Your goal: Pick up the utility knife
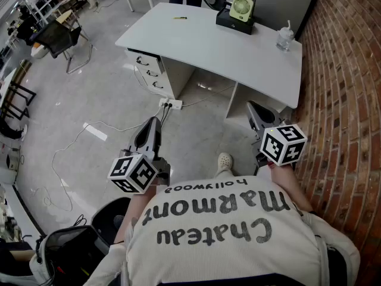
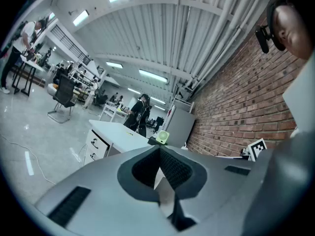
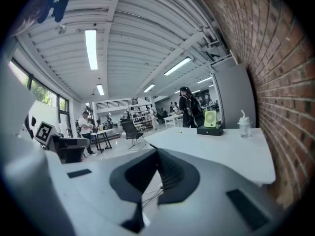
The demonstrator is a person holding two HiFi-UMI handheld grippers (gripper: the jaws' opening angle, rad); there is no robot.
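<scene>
The utility knife (image 1: 180, 18) is a small yellow-and-black thing lying near the far left edge of the white desk (image 1: 238, 61). Both grippers hang well short of the desk, over the floor in front of the person. My left gripper (image 1: 152, 124) points level toward the desk's drawer side, its jaws closed together with nothing between them (image 2: 160, 151). My right gripper (image 1: 252, 108) points slightly downward at the desk's near right end, also shut and empty (image 3: 157, 152). In the left gripper view the desk (image 2: 118, 134) is ahead and slightly left.
On the desk stand a green fan (image 1: 241, 8) on a black box (image 1: 235, 22) and a clear bottle (image 1: 285, 39). Drawers (image 1: 149, 70) sit under its left end, with a power strip (image 1: 171, 104) and cables on the floor. A brick wall (image 1: 348, 70) runs along the right.
</scene>
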